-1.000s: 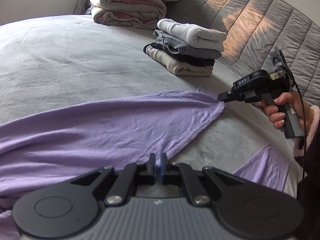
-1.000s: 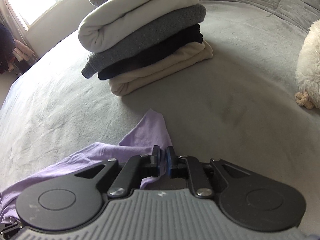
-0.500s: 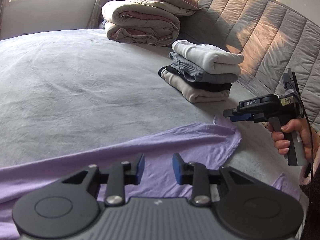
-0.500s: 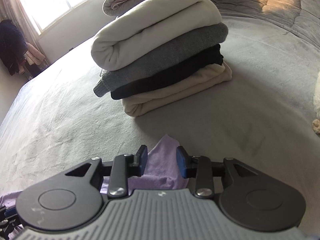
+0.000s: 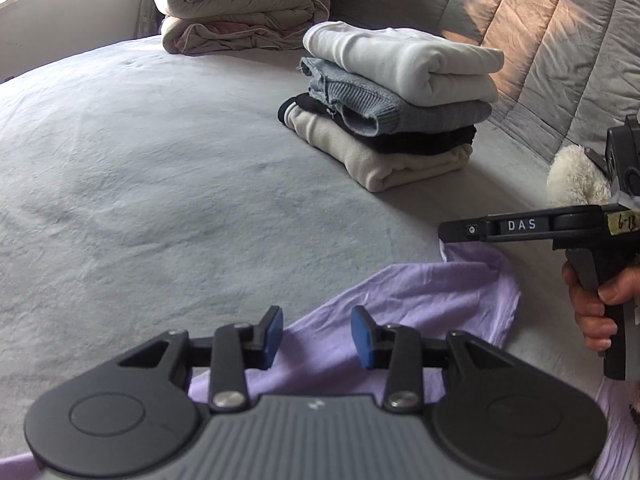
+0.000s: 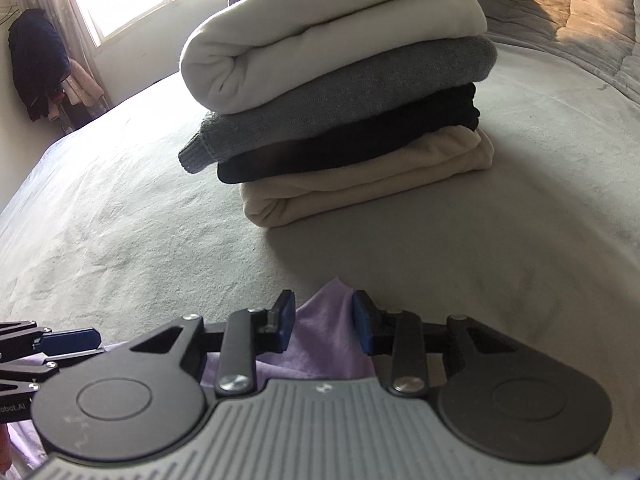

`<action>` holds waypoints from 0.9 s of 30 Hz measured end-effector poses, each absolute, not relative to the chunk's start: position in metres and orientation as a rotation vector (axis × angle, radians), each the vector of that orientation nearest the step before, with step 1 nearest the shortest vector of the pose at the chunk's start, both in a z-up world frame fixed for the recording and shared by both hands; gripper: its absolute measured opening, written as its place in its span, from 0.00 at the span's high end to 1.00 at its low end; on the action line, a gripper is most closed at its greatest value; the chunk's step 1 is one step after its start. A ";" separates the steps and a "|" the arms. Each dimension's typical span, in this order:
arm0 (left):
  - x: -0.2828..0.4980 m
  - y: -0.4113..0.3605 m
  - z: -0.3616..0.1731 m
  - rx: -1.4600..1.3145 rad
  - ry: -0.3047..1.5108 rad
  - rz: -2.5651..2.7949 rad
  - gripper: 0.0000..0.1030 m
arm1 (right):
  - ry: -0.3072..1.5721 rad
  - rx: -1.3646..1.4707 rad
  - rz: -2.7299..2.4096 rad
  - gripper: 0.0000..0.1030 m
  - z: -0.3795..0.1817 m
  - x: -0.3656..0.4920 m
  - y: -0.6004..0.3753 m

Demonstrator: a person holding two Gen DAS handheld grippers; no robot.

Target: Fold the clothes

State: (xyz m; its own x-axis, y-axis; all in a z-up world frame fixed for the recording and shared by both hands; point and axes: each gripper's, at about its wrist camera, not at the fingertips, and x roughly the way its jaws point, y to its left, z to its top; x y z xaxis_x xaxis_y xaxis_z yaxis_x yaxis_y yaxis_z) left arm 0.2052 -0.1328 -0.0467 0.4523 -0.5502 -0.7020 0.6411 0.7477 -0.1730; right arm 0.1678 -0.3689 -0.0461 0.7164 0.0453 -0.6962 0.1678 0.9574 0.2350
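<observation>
A thin lilac cotton garment (image 5: 420, 304) lies flat and creased on a grey plush-covered bed (image 5: 168, 184), its pointed corner reaching toward one o'clock, directly under the right gripper (image 6: 322, 322), whose blue-padded jaws stand apart with that corner between them, gripping nothing. The left gripper (image 5: 314, 336) hovers over the garment's body with jaws equally wide; the cloth's long axis appears to run from seven o'clock to one o'clock in the left wrist view. The right gripper sits nearer the corner. Beyond, at twelve o'clock, rests a stack of four folded tops, white over grey, black and cream (image 6: 340, 92).
</observation>
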 end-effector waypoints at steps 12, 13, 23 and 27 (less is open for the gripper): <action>0.205 -0.150 -0.039 0.132 0.716 -0.714 1.00 | 0.677 0.232 -0.171 0.98 -0.038 0.165 -0.379; 0.207 -0.151 -0.037 0.131 0.706 -0.709 1.00 | 0.665 0.237 -0.179 0.98 -0.035 0.167 -0.381; 0.221 -0.158 -0.054 0.107 0.688 -0.631 1.00 | 0.654 0.178 -0.178 0.98 -0.034 0.192 -0.382; 0.219 -0.159 -0.059 0.079 0.701 -0.617 0.94 | 0.690 0.190 -0.168 0.93 -0.037 0.192 -0.383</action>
State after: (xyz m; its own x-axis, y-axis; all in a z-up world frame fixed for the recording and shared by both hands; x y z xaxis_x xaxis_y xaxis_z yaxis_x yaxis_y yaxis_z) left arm 0.2189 -0.1586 -0.0586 0.5953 -0.5045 -0.6255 0.5560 0.8205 -0.1327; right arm 0.1924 -0.3827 -0.0369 0.7589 -0.0907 -0.6449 0.2161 0.9692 0.1181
